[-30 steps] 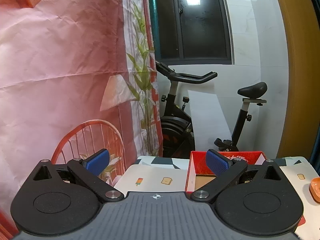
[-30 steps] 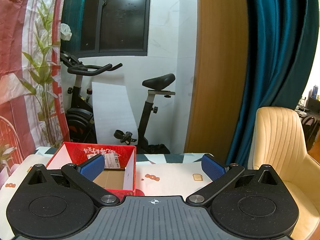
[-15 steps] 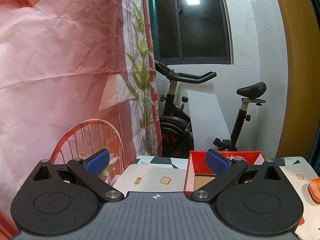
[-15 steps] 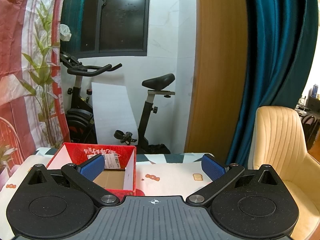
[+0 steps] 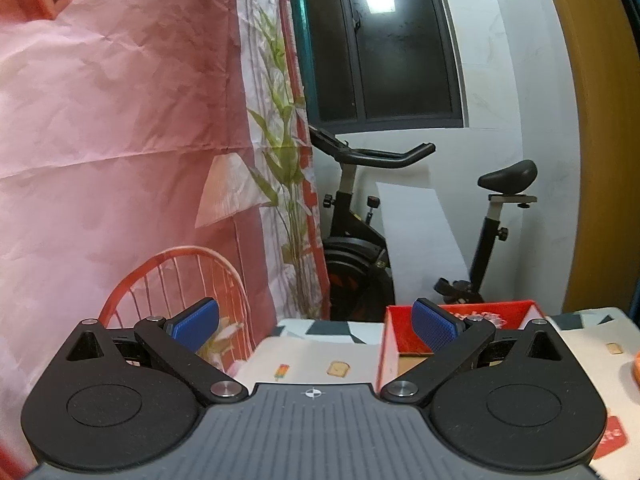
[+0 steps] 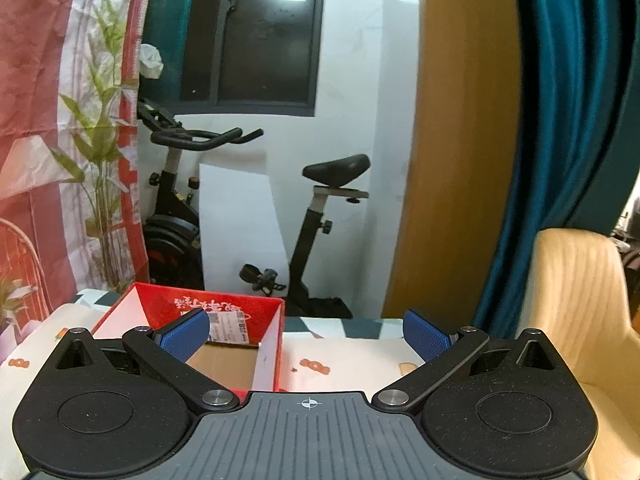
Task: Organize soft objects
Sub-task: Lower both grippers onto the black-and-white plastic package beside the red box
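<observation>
A red open cardboard box [image 6: 276, 336] stands on the patterned tablecloth [image 6: 352, 360]; its brown bottom shows and looks empty. It also shows in the left wrist view [image 5: 388, 344]. My left gripper [image 5: 314, 322] is open and empty, held above the table's left part, left of the box. My right gripper [image 6: 306, 332] is open and empty, above the table just right of the box. An orange object [image 5: 635, 372] peeks in at the right edge of the left wrist view.
An exercise bike [image 6: 312, 208] stands behind the table by the white wall. A pink printed backdrop [image 5: 120, 140] hangs on the left. A cream chair [image 6: 576, 304] and teal curtain [image 6: 560, 120] are on the right.
Both views have shifted very slightly; the grippers stay open and hold nothing.
</observation>
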`<state>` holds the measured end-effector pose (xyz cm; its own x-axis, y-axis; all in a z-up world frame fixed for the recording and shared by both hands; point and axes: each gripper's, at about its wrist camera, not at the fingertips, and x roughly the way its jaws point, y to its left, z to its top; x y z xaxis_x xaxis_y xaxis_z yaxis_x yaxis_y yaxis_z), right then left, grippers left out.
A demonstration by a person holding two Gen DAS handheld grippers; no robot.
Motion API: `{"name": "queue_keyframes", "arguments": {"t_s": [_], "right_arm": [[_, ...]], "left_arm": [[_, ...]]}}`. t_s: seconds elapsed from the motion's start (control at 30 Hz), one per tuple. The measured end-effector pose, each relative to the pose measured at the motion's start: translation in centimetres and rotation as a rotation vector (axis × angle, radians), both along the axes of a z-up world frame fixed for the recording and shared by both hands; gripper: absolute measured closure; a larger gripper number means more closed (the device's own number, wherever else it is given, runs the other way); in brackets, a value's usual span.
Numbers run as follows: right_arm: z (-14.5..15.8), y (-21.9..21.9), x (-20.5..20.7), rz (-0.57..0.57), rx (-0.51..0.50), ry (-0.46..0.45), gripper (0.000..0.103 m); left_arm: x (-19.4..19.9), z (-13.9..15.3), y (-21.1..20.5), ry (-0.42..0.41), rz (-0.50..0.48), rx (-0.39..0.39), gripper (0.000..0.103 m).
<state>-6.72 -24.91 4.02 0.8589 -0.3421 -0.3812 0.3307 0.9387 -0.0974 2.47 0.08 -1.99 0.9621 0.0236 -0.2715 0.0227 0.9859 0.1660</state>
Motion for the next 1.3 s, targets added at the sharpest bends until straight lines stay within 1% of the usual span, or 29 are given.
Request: {"name": "queue_keyframes", "arguments": {"t_s": [0.13,0.2,0.33,0.43,0.57,0.6,0.67,0.73,0.8,0.87,0.97,1.03,1.2,1.3], "right_arm": [[-2.3,-1.5,2.5,0.029,0.035,0.011,0.0],[-3.8,-2.1,3.6,0.05,0.055,0.025,0.0],[-7.3,-2.2,5.9,0.085,0.064,0.082,0.0],[-10.1,-1.9,7.4,0.113,0.107,0.137,0.0],[-13.4,-0.9,9.0,0.149,0.161,0.21,0.001],[-14.0,-0.7,9.2,0.16,0.177,0.225,0.002],[-15.1,-0.1,9.6,0.191,0.202,0.254,0.002],[-15.7,0.4,9.6,0.215,0.209,0.278,0.003],[-16.3,0.9,9.5,0.237,0.224,0.298,0.004],[-16.7,1.1,9.4,0.248,0.25,0.314,0.004],[-17.3,1.3,9.3,0.253,0.285,0.334,0.005],[-17.6,1.6,9.2,0.259,0.298,0.347,0.005],[-18.5,1.9,8.7,0.265,0.309,0.364,0.005],[-18.7,1.6,8.6,0.261,0.327,0.369,0.005]], "left_arm": [[2.8,-2.1,-0.1,0.019,0.014,0.018,0.0],[4.2,-3.5,-0.1,0.061,0.016,0.02,0.0],[6.7,-6.4,-0.2,0.146,-0.019,0.03,0.0],[7.9,-8.5,-0.4,0.205,-0.048,0.04,0.0],[9.5,-11.2,-0.3,0.292,-0.088,0.027,0.001],[9.8,-11.8,-0.3,0.314,-0.094,0.027,0.001],[10.5,-12.9,-0.4,0.361,-0.112,0.031,0.008],[11.2,-13.7,-0.2,0.408,-0.141,0.015,0.009],[11.5,-14.4,0.2,0.462,-0.178,-0.019,0.01],[11.5,-14.9,0.8,0.499,-0.208,-0.029,0.015],[11.3,-15.2,1.2,0.521,-0.222,-0.02,0.018],[10.8,-15.2,1.6,0.527,-0.236,-0.039,0.019],[10.0,-15.1,0.8,0.535,-0.257,-0.051,0.028],[10.2,-15.3,0.9,0.556,-0.266,-0.075,0.035]]}}
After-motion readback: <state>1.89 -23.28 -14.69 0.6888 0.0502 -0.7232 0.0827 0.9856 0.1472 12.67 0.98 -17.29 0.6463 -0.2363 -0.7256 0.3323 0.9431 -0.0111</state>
